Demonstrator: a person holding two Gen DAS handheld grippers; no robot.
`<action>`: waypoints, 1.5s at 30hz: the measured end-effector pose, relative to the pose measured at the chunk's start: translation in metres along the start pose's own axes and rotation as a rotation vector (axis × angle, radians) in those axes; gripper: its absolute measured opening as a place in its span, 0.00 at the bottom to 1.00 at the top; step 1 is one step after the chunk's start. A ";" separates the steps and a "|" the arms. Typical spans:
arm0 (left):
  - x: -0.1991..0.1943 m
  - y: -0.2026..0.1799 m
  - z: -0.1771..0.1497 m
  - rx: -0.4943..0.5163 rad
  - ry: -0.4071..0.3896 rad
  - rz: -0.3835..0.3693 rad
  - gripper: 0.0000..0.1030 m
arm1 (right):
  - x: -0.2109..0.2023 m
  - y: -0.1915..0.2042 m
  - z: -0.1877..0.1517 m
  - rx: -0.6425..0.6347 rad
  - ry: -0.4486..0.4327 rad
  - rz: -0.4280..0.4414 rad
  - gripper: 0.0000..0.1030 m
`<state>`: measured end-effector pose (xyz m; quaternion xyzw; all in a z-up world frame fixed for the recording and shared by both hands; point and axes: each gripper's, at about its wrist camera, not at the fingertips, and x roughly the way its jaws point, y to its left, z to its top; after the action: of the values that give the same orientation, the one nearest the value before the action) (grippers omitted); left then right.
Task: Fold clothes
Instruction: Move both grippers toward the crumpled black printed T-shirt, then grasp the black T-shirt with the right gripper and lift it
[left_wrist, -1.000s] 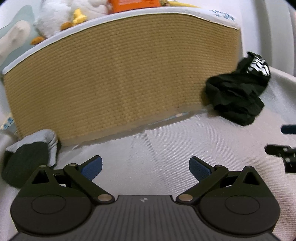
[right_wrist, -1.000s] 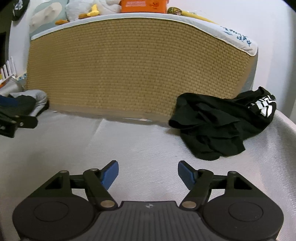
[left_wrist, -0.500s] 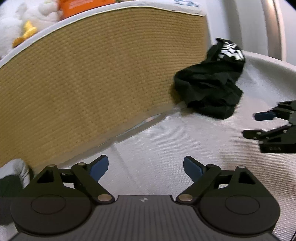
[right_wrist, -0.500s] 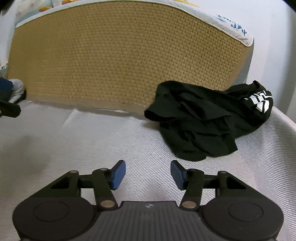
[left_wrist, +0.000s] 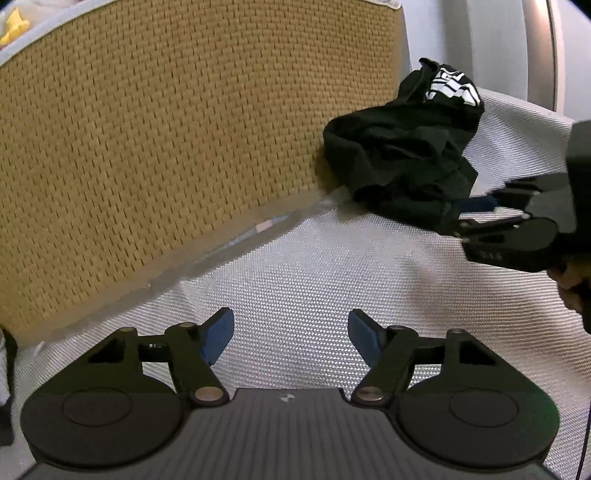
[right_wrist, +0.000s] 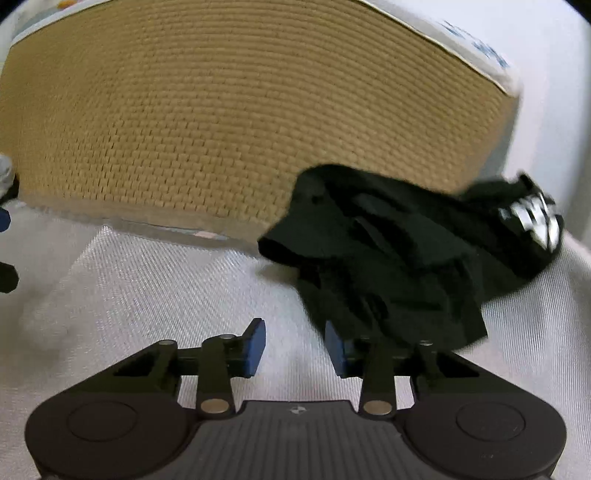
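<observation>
A crumpled black garment (left_wrist: 402, 158) with a white print (left_wrist: 450, 86) lies on the white woven sheet (left_wrist: 295, 273), against the tan panel. In the right wrist view the garment (right_wrist: 388, 266) fills the middle right. My right gripper (right_wrist: 293, 345) is open with a narrow gap, low over the sheet, its right pad at the garment's near-left edge and nothing between the pads. From the left wrist view, the right gripper (left_wrist: 461, 218) reaches the garment's near edge. My left gripper (left_wrist: 291, 338) is open and empty over bare sheet, well short of the garment.
A tall tan woven panel (left_wrist: 166, 147) with a white top edge stands behind the sheet. A person's hand (left_wrist: 576, 288) holds the right gripper. Grey and dark cloth (left_wrist: 4, 373) shows at the left edge. A sliver of the left gripper (right_wrist: 5, 251) shows at the frame's left.
Both grippers have moved right and forward toward the black garment, the right one now reaching its edge. Both gaps have narrowed, the right one more.
</observation>
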<state>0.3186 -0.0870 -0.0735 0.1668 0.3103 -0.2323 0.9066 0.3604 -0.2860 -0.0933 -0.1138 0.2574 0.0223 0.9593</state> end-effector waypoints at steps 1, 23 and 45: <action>0.002 0.001 -0.001 -0.006 0.002 -0.005 0.66 | 0.005 0.003 0.002 -0.015 -0.008 -0.004 0.39; 0.010 0.015 -0.025 -0.082 0.020 -0.034 0.64 | 0.088 0.031 0.034 -0.212 -0.073 -0.177 0.38; -0.030 0.033 -0.031 -0.109 0.006 -0.001 0.77 | -0.019 0.089 0.069 -0.196 -0.274 0.192 0.03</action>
<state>0.2998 -0.0363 -0.0729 0.1178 0.3253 -0.2150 0.9133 0.3685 -0.1830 -0.0442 -0.1773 0.1304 0.1540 0.9632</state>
